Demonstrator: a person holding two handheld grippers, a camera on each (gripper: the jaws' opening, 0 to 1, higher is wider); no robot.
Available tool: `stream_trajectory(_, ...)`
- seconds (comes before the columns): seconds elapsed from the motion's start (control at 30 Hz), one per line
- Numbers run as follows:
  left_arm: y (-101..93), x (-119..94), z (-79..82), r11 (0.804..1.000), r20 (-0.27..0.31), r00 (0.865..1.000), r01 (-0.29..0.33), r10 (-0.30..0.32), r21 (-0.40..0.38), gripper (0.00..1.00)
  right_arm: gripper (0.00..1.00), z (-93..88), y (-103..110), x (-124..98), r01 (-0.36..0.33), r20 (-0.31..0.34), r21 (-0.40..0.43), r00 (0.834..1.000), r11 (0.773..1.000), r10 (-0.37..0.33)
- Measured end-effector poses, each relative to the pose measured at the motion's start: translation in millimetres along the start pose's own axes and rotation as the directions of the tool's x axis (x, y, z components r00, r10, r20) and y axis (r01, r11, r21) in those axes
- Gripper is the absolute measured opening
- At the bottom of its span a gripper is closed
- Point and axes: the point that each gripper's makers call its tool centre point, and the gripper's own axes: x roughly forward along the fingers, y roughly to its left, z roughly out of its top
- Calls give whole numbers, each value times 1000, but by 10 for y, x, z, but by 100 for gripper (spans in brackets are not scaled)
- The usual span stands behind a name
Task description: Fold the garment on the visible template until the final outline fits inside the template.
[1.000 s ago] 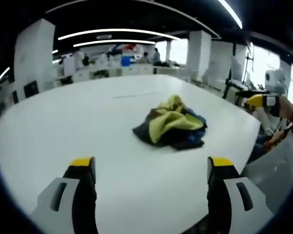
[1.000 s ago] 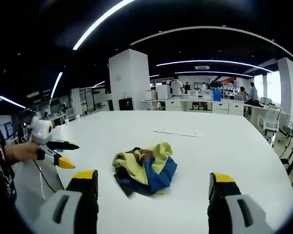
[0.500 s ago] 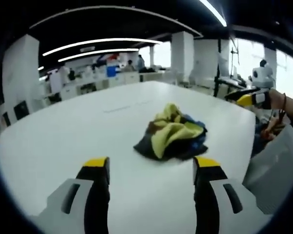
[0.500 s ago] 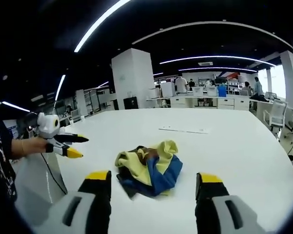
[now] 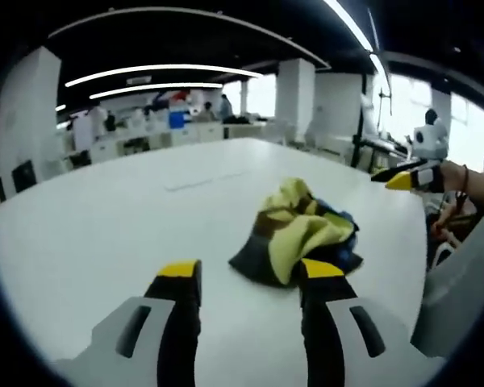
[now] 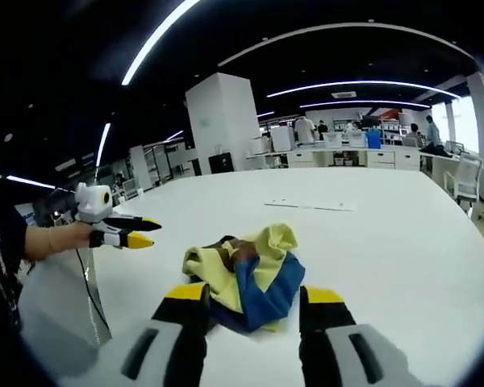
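A crumpled garment in yellow, blue and dark cloth lies in a heap on the white table. My left gripper hovers just short of the heap, open with nothing between its yellow-tipped fingers. In the right gripper view the same garment lies right beyond my right gripper, also open and holding nothing. Each gripper shows in the other's view, held by a hand off the table edge: the right gripper and the left gripper. A thin pale mark lies on the table behind the garment.
A pale grey chair back stands at the table edge near the person's arm, seen also as a grey chair back. White columns, desks and several distant people fill the office behind. The table stretches wide around the heap.
Both grippers' jaws have narrowed from wide apart to a smaller gap. Both cameras have moved closer to the garment, which lies as before.
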Motion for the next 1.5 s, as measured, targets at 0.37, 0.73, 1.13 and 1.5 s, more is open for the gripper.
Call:
stream_trajectory(0.37, 103, 324, -42, 996, -16, 999, 50, -51, -70, 36, 29, -234, 27, 324, -62, -82, 32, 995, 998, 64)
stream_trajectory(0.73, 184, 623, -276, 997, -125, 989, 77, -76, 2, 30, 21, -319, -55, 461, -66, -117, 36, 991, 997, 69)
stream_trajectory(1.13, 203, 952, -429, 993, -193, 974, 116, -117, -16, 22, 9, -409, -66, 574, -69, -153, 45, 985, 997, 75)
stream_trajectory(1.5, 130, 1031, -468, 987, -219, 963, 159, -154, 3, 10, 9, -481, -40, 602, -88, -193, 39, 977, 995, 94)
